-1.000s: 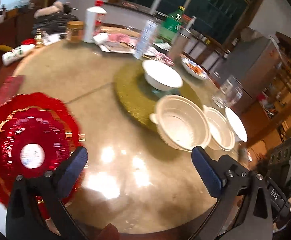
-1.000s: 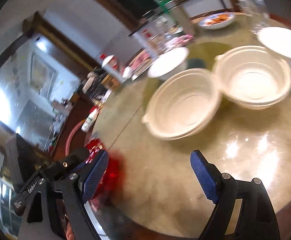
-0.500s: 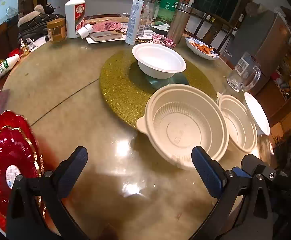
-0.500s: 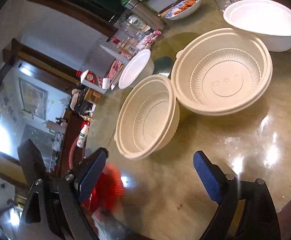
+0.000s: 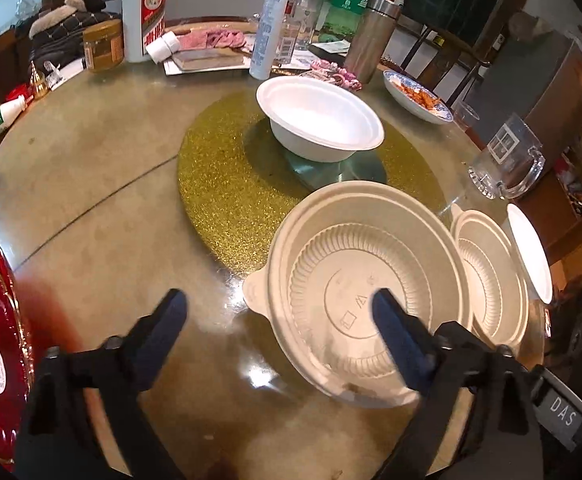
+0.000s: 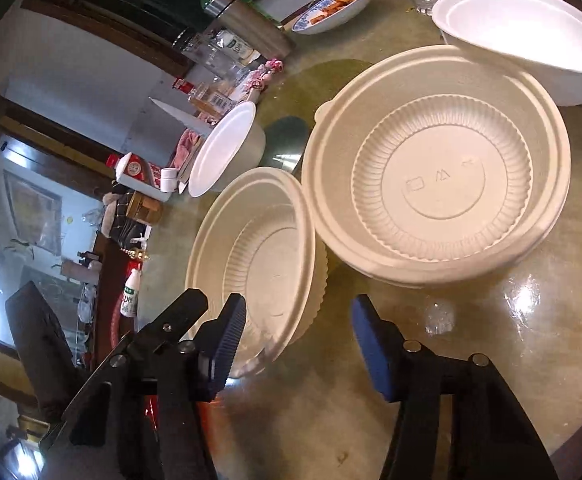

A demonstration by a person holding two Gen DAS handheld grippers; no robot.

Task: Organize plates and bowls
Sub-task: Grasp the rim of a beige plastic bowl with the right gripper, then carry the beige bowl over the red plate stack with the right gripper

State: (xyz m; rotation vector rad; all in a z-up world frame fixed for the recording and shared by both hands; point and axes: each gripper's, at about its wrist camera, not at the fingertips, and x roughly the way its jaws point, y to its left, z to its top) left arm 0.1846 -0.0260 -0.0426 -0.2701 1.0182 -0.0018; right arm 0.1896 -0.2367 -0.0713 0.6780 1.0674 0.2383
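Two cream ribbed plastic bowls sit side by side on the glossy round table (image 5: 91,208), the left bowl (image 5: 367,296) at the near edge of the gold mat (image 5: 227,184) and the right bowl (image 6: 439,168) just beside it, with white bowls farther off. The left gripper (image 5: 279,316) has just been closing yet stands spread, one finger over the left bowl's inside, the other outside its rim, pinching nothing. The right gripper (image 6: 299,334) has also been narrowing, half spread around that same bowl's near rim, pads not clearly pressing.
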